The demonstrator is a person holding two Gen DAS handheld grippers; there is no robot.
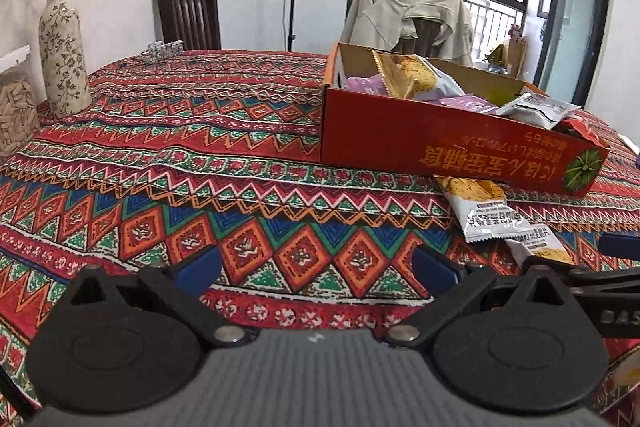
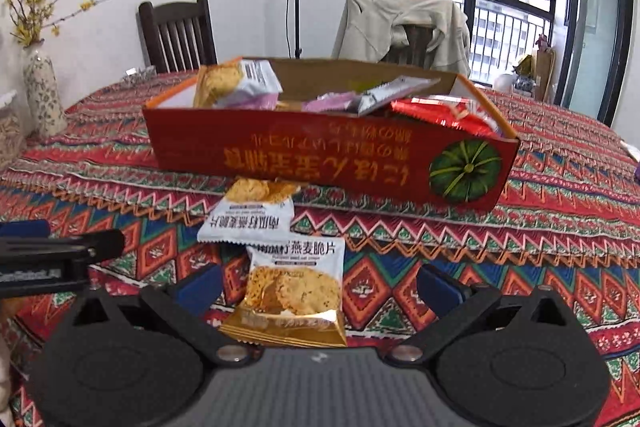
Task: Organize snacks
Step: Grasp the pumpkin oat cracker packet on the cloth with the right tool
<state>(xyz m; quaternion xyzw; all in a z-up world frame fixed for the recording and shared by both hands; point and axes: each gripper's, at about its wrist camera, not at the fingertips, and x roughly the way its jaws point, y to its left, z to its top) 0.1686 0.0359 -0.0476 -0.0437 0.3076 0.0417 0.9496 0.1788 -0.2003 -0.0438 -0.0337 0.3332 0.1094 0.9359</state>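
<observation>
A patterned tablecloth point(image 2: 540, 211) fills both views, the red snack box point(image 2: 320, 155) at centre with packets piled inside. A floral vase point(image 1: 64, 55) stands upper left. Two oat-crisp packets lie before the box: the far packet point(image 2: 250, 215) touching it, the near packet point(image 2: 296, 291) between the right gripper point(image 2: 320, 287) jaws, spread wide, gripping nothing. The left gripper point(image 1: 316, 267) gapes empty.

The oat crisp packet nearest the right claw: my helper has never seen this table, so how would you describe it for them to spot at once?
Find the red cardboard box on the patterned tablecloth. Two white oat crisp packets lie in front of it, outside the box. Yours is the oat crisp packet farther from the box, between the open right claw's fingers; unlike its neighbour, which is tucked against the box, it shows a gold bottom edge.
</observation>
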